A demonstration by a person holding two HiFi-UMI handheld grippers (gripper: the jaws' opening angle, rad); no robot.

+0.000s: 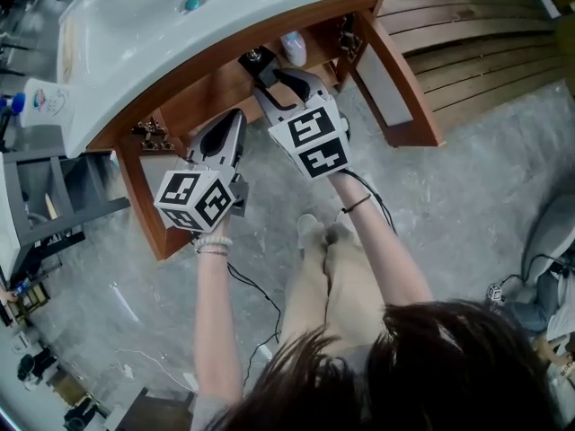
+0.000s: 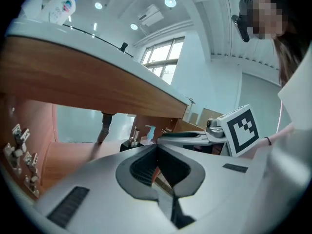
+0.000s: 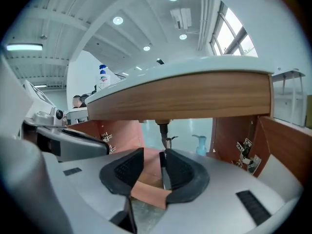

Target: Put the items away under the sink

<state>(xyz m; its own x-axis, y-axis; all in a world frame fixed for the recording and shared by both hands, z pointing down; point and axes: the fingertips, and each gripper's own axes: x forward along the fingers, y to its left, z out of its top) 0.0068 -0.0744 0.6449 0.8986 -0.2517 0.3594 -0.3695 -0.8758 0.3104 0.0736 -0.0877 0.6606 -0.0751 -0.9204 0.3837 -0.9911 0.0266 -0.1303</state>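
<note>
Holding the left gripper (image 2: pixel 157 152) and the right gripper (image 3: pixel 151 165) side by side at the mouth of the open wooden cabinet (image 1: pixel 144 196) under the white sink (image 1: pixel 135 25). Both are aimed inward and do not touch each other.

Cabinet contents:
- A pale blue pump bottle (image 3: pixel 200 145) stands upright on the cabinet floor toward the back, right of the drain pipe (image 3: pixel 165 130).
- In the left gripper view, a black holder (image 2: pixel 130 143) sits just left of that bottle. A few slim things stand in it, too small to tell what they are.
- Neither item is touched by a gripper.

Sink top: a white bottle with a blue cap (image 1: pixel 43 102) stands upright on the rim at the far left end, well apart from both grippers.

Pads of the left gripper are drawn together to a thin slit with the tips meeting and nothing pinched.

Pads of the right gripper are partly spread. Bare cabinet wood shows through the gap, and nothing is between them.

Metal hinges (image 3: pixel 246 155) are fixed to the right inner wall of the cabinet.
</note>
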